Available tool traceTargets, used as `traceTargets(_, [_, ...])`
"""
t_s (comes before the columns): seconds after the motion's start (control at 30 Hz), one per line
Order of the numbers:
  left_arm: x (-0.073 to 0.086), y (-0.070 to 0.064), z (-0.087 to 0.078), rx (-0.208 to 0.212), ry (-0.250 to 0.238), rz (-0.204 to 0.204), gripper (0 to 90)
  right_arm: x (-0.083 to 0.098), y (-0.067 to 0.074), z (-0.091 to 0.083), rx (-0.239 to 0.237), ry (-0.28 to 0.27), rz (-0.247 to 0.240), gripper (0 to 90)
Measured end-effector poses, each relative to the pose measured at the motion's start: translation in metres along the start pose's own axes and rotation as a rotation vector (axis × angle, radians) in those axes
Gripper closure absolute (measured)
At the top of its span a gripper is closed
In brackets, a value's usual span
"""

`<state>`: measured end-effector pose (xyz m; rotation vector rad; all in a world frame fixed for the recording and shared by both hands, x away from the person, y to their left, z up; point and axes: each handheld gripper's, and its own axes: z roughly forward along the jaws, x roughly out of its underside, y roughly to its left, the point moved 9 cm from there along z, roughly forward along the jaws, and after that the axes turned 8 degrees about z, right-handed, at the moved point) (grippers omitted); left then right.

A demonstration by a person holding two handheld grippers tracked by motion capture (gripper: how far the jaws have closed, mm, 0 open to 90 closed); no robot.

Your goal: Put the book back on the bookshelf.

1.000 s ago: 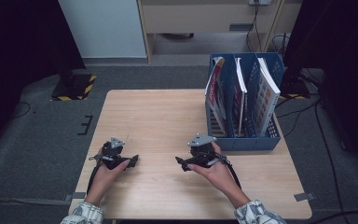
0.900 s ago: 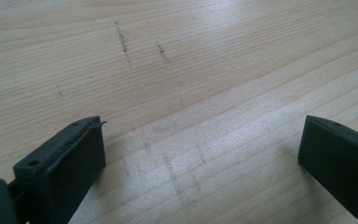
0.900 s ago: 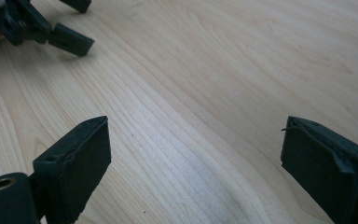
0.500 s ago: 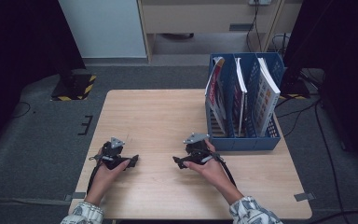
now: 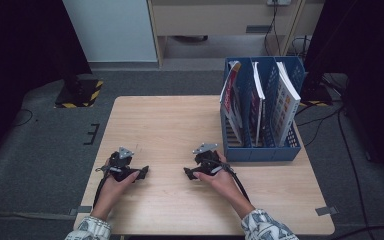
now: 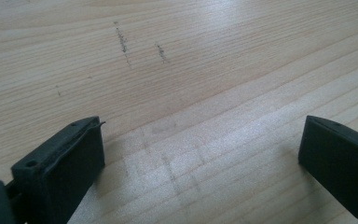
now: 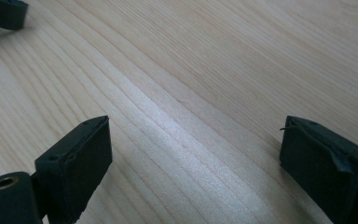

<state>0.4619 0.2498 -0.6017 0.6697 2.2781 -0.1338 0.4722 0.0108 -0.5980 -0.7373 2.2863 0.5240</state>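
Both hand-held grippers rest low on the wooden table (image 5: 170,125) near its front edge. My left gripper (image 5: 141,174) sits at the front left with its jaws pointing right. In the left gripper view its jaws stand wide apart over bare wood, so the left gripper (image 6: 200,154) is open and holds nothing. My right gripper (image 5: 189,173) lies near the table's middle front, jaws pointing left. The right gripper (image 7: 193,154) is open too, with bare wood between its pads. A tip of the left gripper (image 7: 2,13) shows at the top left of the right gripper view.
A blue file rack (image 5: 260,150) with upright books (image 5: 285,102) stands at the table's right side, just right of my right hand. Dark floor, a cabinet and cables surround the table. Bare wood stretches across the table's left and middle.
My right gripper has shifted slightly to the left, away from the blue rack. The left gripper has stayed in place.
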Motion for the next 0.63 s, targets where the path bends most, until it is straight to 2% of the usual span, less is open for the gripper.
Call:
traceTargets(0.13, [0.0,0.0,0.0001,0.0,0.0,0.0,0.0,0.0007,0.0012,0.0019,0.013,-0.004,-0.008,9.0])
traceTargets(0.2, [0.0,0.0,0.0,0.0,0.0,0.0,0.0,0.0013,0.0014,0.004,0.036,-0.012,-0.041,7.8])
traceTargets(0.23, [0.0,0.0,0.0001,0.0,0.0,0.0,0.0,0.0016,0.0025,0.0043,0.039,-0.007,-0.043,7.3])
traceTargets(0.4, [0.0,0.0,0.0,0.0,0.0,0.0,0.0,0.0016,0.0025,0.0051,0.048,-0.006,-0.038,5.8])
traceTargets(0.63, [0.0,-0.0001,0.0001,0.0,0.0,0.0,0.0,0.0034,0.0019,0.0041,0.071,-0.002,-0.004,3.2])
